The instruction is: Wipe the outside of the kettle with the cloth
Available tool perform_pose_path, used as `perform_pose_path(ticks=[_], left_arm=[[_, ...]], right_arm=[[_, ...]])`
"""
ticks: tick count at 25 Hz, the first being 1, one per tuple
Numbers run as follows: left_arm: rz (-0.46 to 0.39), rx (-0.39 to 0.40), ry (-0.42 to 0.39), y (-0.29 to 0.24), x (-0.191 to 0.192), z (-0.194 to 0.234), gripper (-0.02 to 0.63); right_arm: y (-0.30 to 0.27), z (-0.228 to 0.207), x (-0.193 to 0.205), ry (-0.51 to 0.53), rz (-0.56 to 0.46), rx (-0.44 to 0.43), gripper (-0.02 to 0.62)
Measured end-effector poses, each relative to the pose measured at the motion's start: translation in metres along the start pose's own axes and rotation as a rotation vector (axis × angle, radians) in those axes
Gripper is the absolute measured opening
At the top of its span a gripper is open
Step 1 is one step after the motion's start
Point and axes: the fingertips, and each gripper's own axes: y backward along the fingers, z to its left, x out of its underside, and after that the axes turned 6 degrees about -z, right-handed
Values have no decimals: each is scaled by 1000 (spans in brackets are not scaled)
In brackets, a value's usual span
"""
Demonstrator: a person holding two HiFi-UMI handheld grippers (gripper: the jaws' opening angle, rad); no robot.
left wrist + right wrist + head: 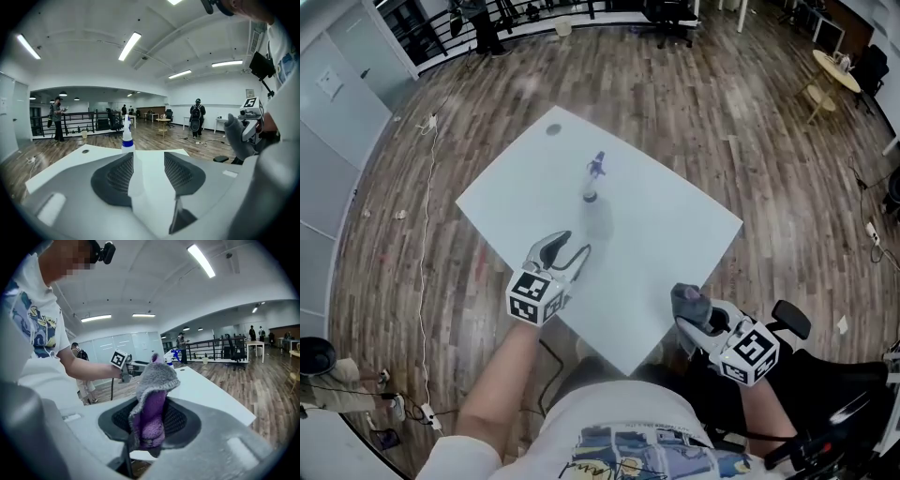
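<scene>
Found left hand-held gripper (573,246) with jaws apart and empty, bare forearm extended forward. Found right hand-held gripper (695,315) clamped on cloth (152,397).

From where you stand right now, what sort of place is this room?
Probably a large open-plan office or lab: a wide wood floor, a black office chair and long ceiling strip lights.
</scene>
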Motion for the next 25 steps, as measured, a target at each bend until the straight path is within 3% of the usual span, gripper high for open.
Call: perform_pose_path(ticks=[5,12,18,25], left_arm=[[0,24,-35,-46,0,34,225],[10,63,10,-96,20,50,278],[-33,106,24,-119,17,50,250],[-23,123,21,-126,15,46,221]], right_arm=[[-8,-7,-10,-43,-32,89,121],[-7,7,-4,-102,0,191,120],[-3,9,2,-134,26,273,120],[0,0,-3,-135,30,300,120]])
